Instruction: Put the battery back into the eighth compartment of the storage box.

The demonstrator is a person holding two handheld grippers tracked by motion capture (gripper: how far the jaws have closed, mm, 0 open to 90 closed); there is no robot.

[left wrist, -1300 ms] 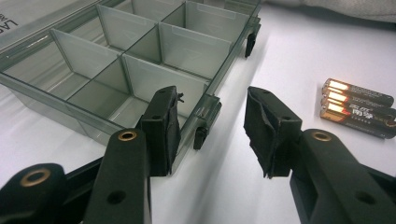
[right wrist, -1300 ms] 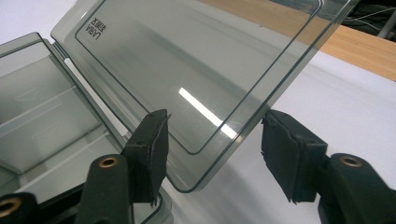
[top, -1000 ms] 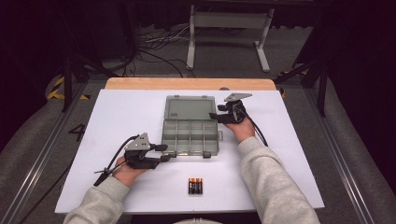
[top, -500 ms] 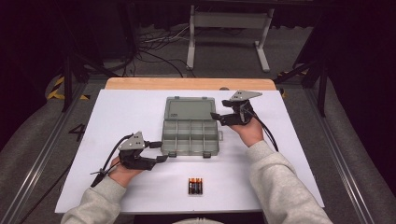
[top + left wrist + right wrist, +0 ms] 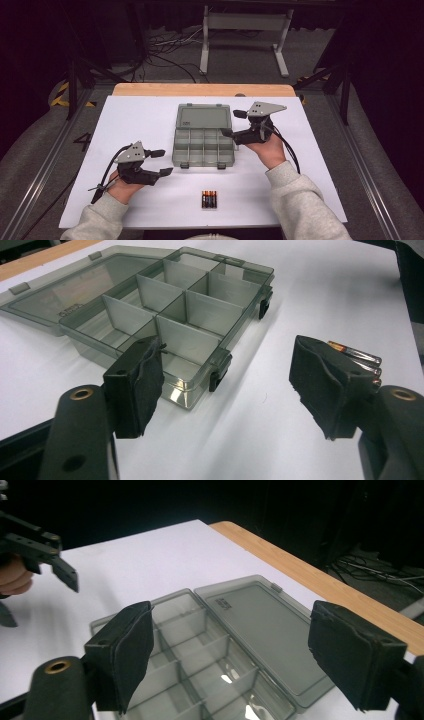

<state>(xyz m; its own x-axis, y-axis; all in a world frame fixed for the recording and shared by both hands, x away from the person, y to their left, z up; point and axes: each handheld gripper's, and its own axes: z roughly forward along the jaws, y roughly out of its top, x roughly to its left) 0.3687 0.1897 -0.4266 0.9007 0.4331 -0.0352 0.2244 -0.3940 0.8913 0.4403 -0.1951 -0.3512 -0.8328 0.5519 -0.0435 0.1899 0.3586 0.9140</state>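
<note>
A smoky clear organizer box (image 5: 204, 148) lies in the middle of the white table, its lid (image 5: 205, 118) flat open behind several empty compartments. My left gripper (image 5: 163, 162) hovers off the box's front left corner; its jaws have just been opening, with nothing between them. In the left gripper view the box (image 5: 165, 315) sits beyond the left gripper (image 5: 227, 385). My right gripper (image 5: 232, 123) hangs above the box's right side, and its jaws have just been opening, also empty. The right gripper (image 5: 230, 655) looks down on the lid (image 5: 260, 630). A few batteries (image 5: 209, 199) lie near the front edge.
The white table (image 5: 125, 125) ends in a wooden strip (image 5: 200, 90) at the back. Beyond it are a dark floor with cables and a metal stand (image 5: 245, 30). The batteries (image 5: 357, 357) lie just past the left gripper's right jaw.
My right gripper has lifted and drawn right, away from the lid's right edge. My left gripper has pulled back left from the box's front. Both pairs of jaws stand wider apart.
</note>
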